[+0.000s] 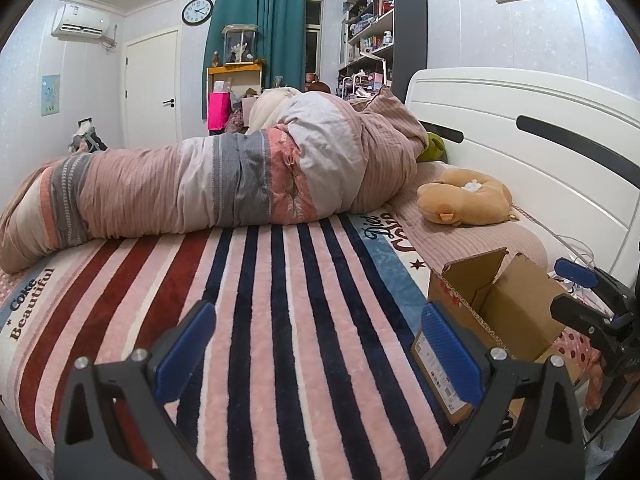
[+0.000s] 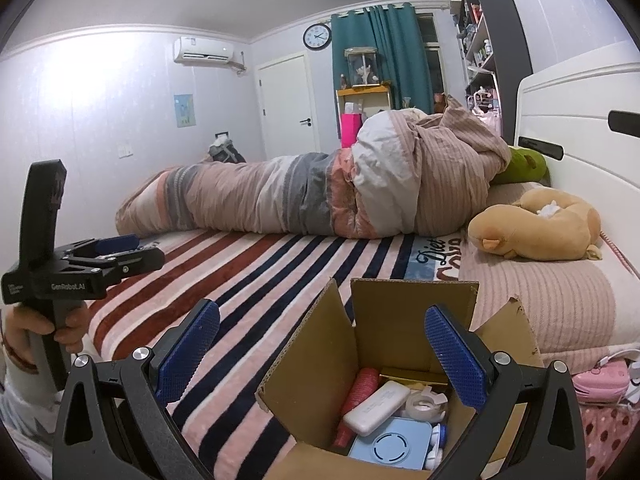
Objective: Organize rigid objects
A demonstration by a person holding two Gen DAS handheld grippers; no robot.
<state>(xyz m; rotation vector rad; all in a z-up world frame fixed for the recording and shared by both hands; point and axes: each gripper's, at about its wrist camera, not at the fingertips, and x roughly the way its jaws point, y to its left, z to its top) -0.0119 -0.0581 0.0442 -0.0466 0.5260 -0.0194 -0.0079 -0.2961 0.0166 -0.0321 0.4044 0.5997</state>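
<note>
Over the striped blanket [image 1: 280, 300], my left gripper [image 1: 316, 344] level, fingers wide and empty, cardboard box [image 2: 384, 344] at my three o'clock, my right gripper [image 2: 324, 352] above its open flaps, fingers wide, white case [image 2: 376, 408], tape roll [image 2: 424, 404], blue device [image 2: 392, 444] inside.

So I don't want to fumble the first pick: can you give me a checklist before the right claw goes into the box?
1. Cardboard box flaps open: ok.
2. Right claw open and empty: ok.
3. Right claw above the box opening: ok.
4. Left claw open, over the striped blanket, clear of the box: ok.
5. White case lies on top, reachable: ok.
6. Destination for items: cannot tell.
</note>
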